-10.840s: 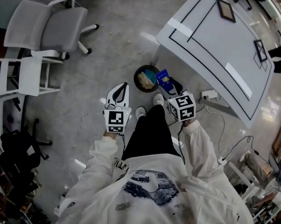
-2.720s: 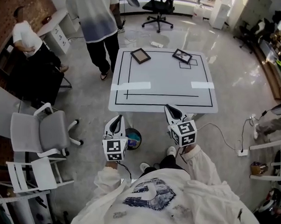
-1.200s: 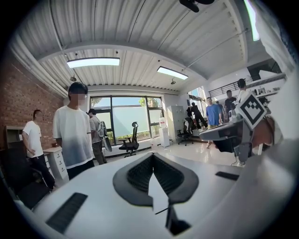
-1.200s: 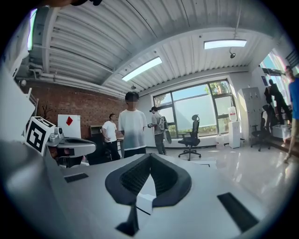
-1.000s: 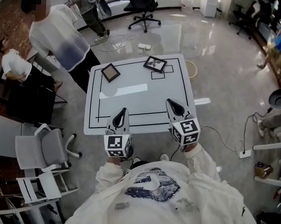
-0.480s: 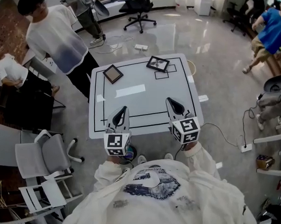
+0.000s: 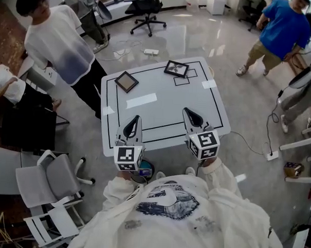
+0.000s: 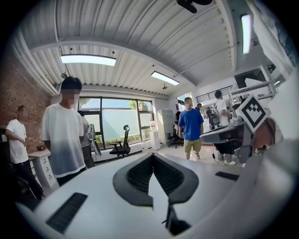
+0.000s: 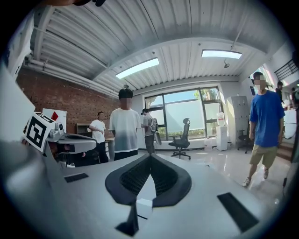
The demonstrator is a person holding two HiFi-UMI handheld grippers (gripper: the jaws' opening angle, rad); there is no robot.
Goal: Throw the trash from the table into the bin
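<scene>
Hovering both tools over the near edge of the table point(image 7: 161, 103): left gripper point(image 7: 134, 122) and right gripper point(image 7: 189, 114) side by side, well apart, aimed across the top toward the far side. Holding the left gripper clenched tip to tip on nothing, confirmed in its own view point(image 8: 152, 156); holding the right gripper point(image 9: 150, 156) the same way, pads pressed together, empty. Seeing no loose trash on the top from the head view: only a picture frame point(image 7: 126, 81) at far left, a second picture frame point(image 7: 176, 68) at far right, a tape strip point(image 7: 141, 100) mid-table and black border lines. Spotting the bin point(image 7: 152, 169) on the floor just under the near table edge, below the left gripper and partly hidden by it, with a blue item point(image 7: 144, 172) inside. Reading this as the tail end of the job, or a scan for leftovers: trash apparently binned, table apparently cleared. Calling next for a check of the whole top, far corners included. If a scrap turns up: opening one set of jaws first, reaching out over the top, closing on it, then carrying it back and down to the bin at the feet. Watching for two bystanders point(image 7: 56, 39) close to the far side and for the frames, which are not trash.
</scene>
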